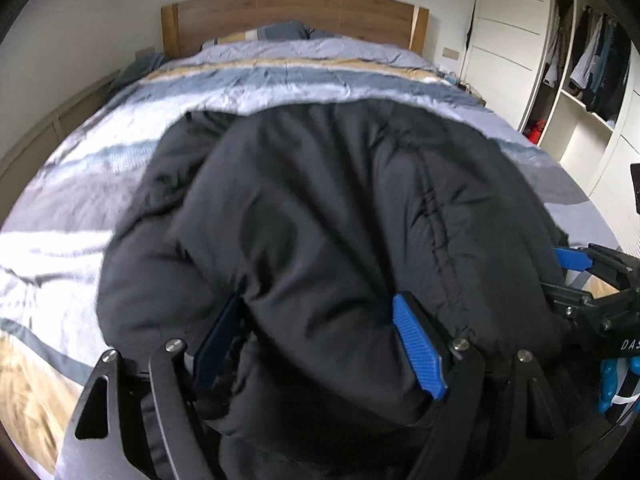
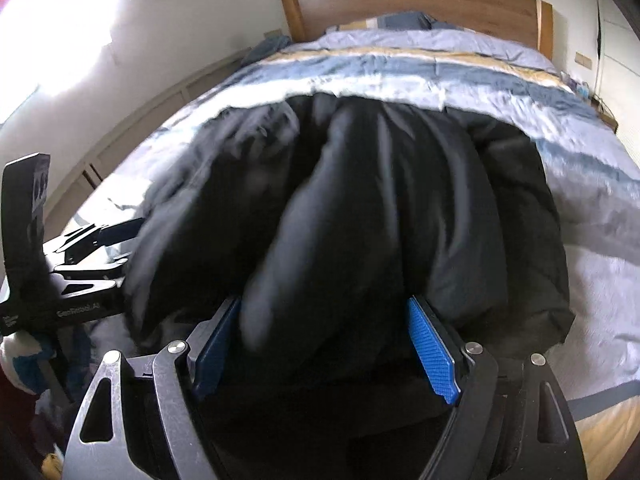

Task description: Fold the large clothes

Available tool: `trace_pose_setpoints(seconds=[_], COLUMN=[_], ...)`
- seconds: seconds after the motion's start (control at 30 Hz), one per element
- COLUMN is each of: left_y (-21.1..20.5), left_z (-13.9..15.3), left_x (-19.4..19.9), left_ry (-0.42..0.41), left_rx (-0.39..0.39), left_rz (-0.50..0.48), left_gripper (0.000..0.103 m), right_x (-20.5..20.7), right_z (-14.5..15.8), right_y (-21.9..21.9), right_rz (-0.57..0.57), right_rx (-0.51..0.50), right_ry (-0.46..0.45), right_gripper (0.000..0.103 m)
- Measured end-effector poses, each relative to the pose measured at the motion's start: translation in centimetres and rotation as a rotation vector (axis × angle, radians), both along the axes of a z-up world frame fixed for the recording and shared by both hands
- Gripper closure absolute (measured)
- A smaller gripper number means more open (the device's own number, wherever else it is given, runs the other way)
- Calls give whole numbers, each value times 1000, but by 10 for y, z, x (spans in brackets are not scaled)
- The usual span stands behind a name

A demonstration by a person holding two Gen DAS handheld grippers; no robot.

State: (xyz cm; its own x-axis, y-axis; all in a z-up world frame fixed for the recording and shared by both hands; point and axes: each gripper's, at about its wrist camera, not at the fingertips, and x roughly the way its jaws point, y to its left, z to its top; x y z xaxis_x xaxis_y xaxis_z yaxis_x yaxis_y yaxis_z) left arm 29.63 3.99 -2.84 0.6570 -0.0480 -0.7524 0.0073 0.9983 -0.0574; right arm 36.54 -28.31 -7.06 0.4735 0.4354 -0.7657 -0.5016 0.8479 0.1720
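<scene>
Black puffer jacket [image 1: 320, 200] on striped duvet [image 1: 80, 208], wooden headboard [image 1: 296, 12]

Black puffer jacket [image 1: 320, 208] lies on striped duvet [image 1: 80, 208], wooden headboard [image 1: 294, 10] beyond. Left gripper [image 1: 316, 328] jaws wide, thick jacket fold bulging between blue pads [image 1: 416, 350]. Right gripper [image 1: 576, 264] at jacket's right edge.

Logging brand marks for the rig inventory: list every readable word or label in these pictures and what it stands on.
"GenRobot.AI": on the left hand-held gripper body, seen from the right wrist.
"DA", cut off by the picture's edge: on the right hand-held gripper body.
Small white print beside "GenRobot.AI": too blurred.
</scene>
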Motion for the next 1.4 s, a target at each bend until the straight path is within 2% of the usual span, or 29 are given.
trace_pose_setpoints(seconds=[0.1,0.43,0.83,1.07,1.23,1.33,1.4], left_y=[3,-1,-6,-10,-13,-10,-5], left_z=[-14,-35,-44,-43,-37,-25,-6], left_x=[2,-1,-9,-13,-11,-7,-16], left_ry=[12,-15,-36,-42,-11,44,32], left_rx=[-24,-5,0,17,27,12,-2], left_rz=[7,-4,-2,4,17,20,38], left_gripper=[25,24,23,23,23,23,23], right_x=[2,2,4,4,5,7,6], right_z=[-15,-38,-46,-45,-43,-38,-29], right_y=[-5,-13,-15,-11,-1,4,6], right_rz=[-4,2,-1,-13,-57,-92,-114], right_rx=[22,55,79,59,24,-6,-27], right_ry=[25,9,7,16,45,91,128], right_gripper=[22,22,21,22,21,21,21])
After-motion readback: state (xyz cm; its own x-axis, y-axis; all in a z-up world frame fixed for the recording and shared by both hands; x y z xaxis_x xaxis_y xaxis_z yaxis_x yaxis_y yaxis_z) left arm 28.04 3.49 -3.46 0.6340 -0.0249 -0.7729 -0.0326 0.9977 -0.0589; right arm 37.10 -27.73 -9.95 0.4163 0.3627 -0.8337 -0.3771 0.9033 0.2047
